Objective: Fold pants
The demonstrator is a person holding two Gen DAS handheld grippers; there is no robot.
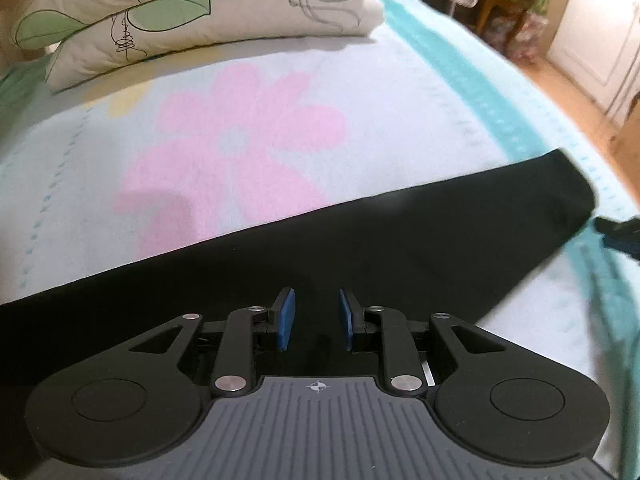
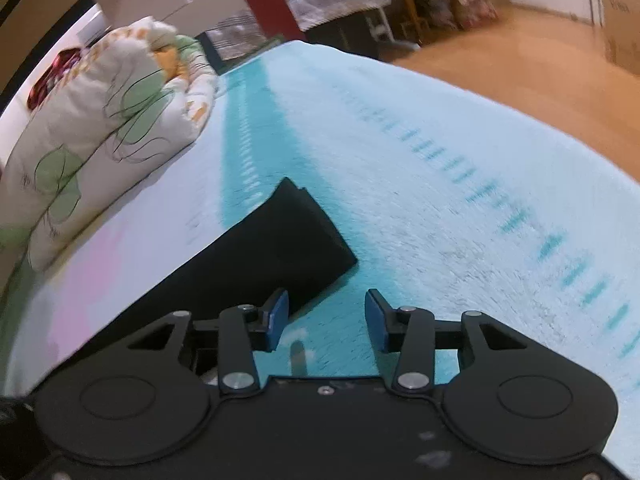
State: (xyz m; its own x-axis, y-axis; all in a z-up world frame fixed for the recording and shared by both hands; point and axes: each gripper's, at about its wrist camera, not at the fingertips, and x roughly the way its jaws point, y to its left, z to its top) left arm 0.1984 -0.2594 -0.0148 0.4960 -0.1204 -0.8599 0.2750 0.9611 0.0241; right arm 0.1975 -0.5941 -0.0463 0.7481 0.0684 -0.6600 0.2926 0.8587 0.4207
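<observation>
Black pants (image 1: pixel 360 240) lie flat on the bed as a long band, leg end toward the right. My left gripper (image 1: pixel 314 304) is open and empty over the middle of the pants. In the right wrist view the leg end of the pants (image 2: pixel 280 248) lies on the blanket, hem at the far right. My right gripper (image 2: pixel 326 306) is open and empty, just off the near edge of the leg end; its left finger (image 2: pixel 278 308) overlaps the fabric edge. The right gripper also shows in the left wrist view (image 1: pixel 620 236) by the hem.
The bed has a pale blanket (image 1: pixel 120 184) with a pink flower (image 1: pixel 240 140) and a teal stripe (image 2: pixel 256 128). Stacked leaf-print pillows (image 1: pixel 200 20) lie at the head, also in the right wrist view (image 2: pixel 100 128). Wooden floor (image 2: pixel 520 72) and furniture lie beyond the bed's right edge.
</observation>
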